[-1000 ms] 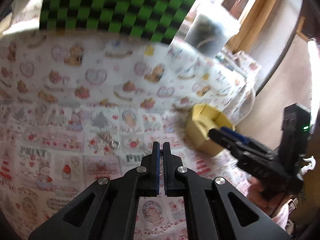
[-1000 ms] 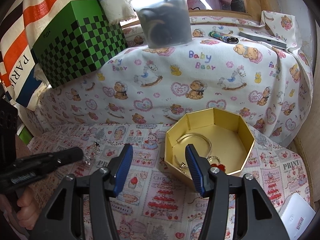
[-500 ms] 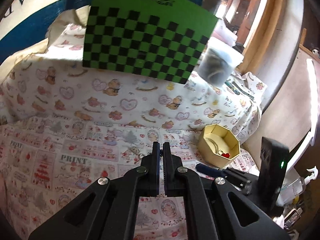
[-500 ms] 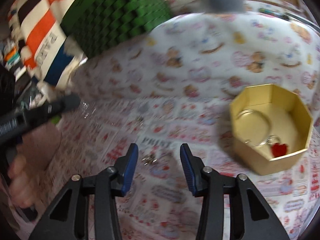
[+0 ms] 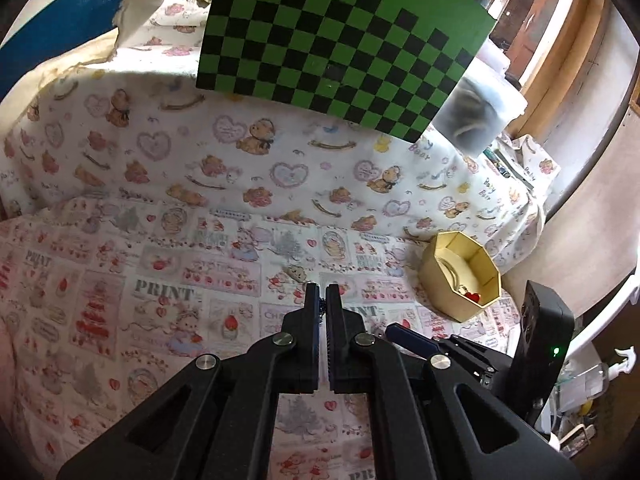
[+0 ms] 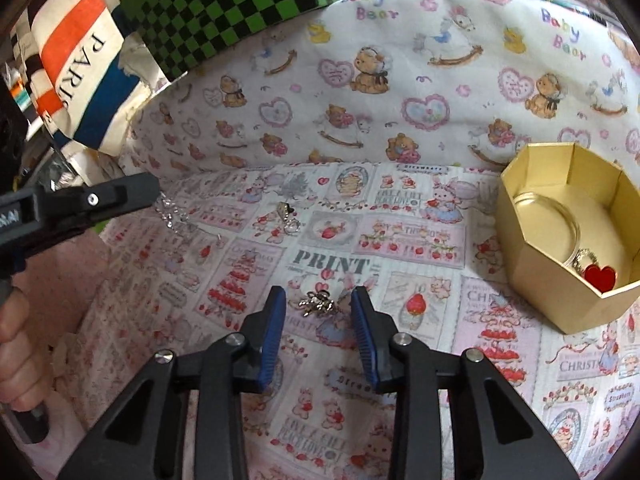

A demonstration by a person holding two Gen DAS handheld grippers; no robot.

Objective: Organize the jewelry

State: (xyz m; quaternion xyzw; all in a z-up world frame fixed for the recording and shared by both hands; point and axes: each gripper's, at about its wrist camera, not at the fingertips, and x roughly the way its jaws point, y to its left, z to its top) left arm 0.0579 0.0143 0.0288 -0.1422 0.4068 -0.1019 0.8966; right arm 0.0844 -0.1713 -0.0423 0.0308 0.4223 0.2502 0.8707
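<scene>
My left gripper (image 5: 322, 300) is shut on a thin silver chain (image 6: 174, 216), which hangs from its tip (image 6: 148, 190) above the printed cloth. My right gripper (image 6: 318, 304) is open and low over the cloth, with a small silver trinket (image 6: 318, 303) lying between its fingers. A gold octagonal box (image 6: 560, 240) at the right holds a gold bangle (image 6: 550, 216) and a red heart charm (image 6: 600, 277); it also shows in the left wrist view (image 5: 460, 280). Another small silver piece (image 6: 289, 218) lies on the cloth further back.
A green and black checkered box (image 5: 340, 36) stands at the back on the bear-print cloth. A grey plastic tub (image 5: 476, 112) sits behind to the right. A striped bag (image 6: 80, 52) stands at the back left. The table edge drops off right of the gold box.
My left gripper has lifted away from the cloth with the chain. My right gripper has swung left from the gold box and come down around the silver trinket.
</scene>
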